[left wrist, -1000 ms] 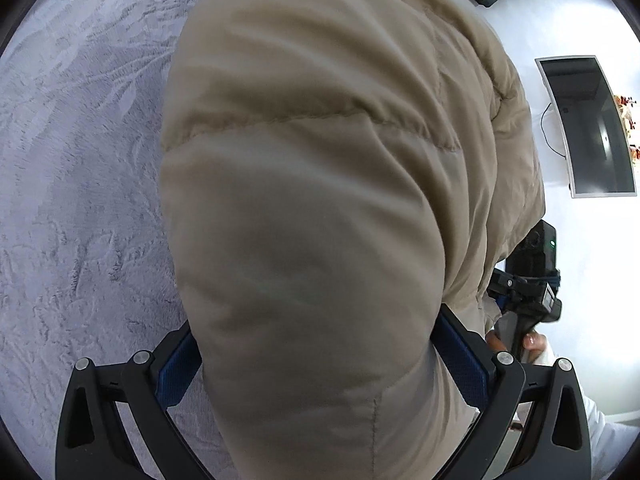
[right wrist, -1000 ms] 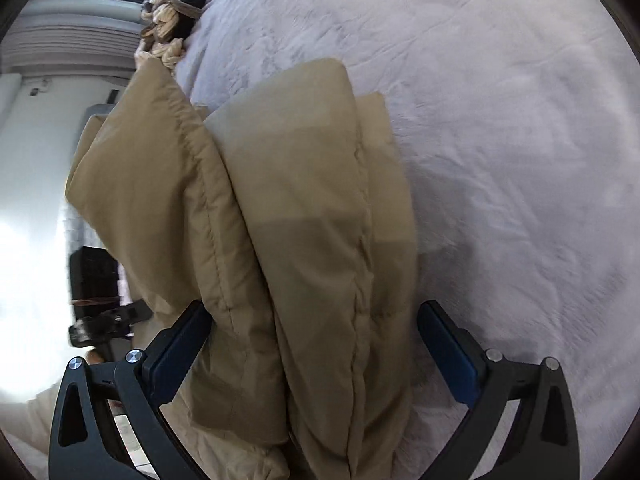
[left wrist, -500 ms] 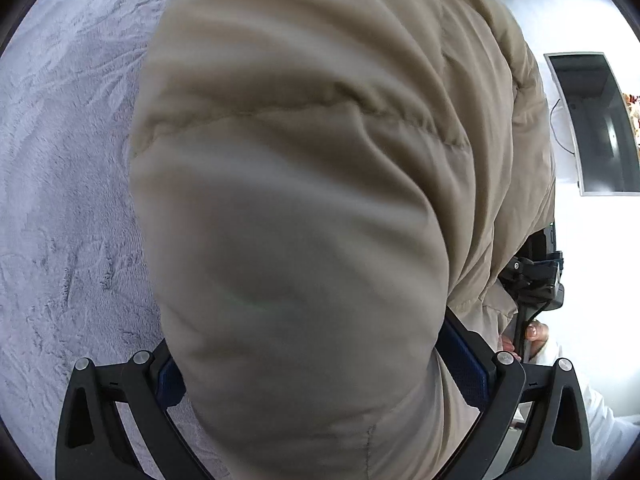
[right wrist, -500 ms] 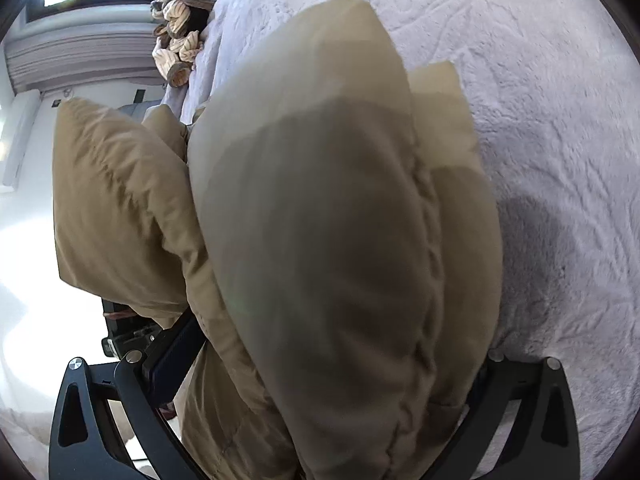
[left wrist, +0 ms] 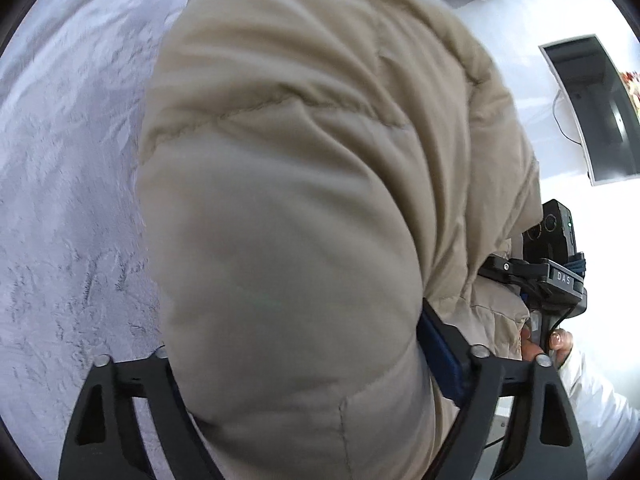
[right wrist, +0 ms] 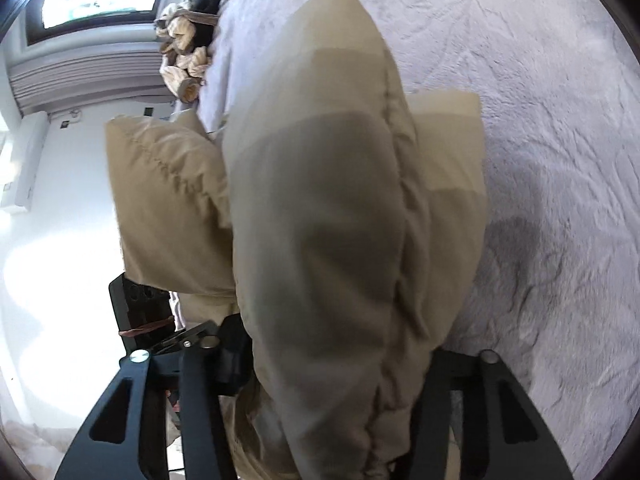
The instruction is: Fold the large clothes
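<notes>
Two grippers, one puffy coat

Both clamp the beige padded jacket [left wrist: 288, 216]: the left gripper [left wrist: 300, 364] pinches a thick quilted fold, and the right gripper [right wrist: 332, 372] squeezes a bunched, seamed layer. Jacket bulk fills each view, held above the lavender bed cover [right wrist: 552, 92]. A wall screen [left wrist: 596, 108] shows beyond, with crumpled clothes [right wrist: 184, 60] at the bed's far edge.

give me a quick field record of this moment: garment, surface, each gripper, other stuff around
garment: beige puffer jacket, bunched thick, lifted off the surface
surface: pale lavender plush bedspread
left gripper: closed on jacket
right gripper: closed on jacket
background: wall monitor, pile of clothes at far bed edge
</notes>
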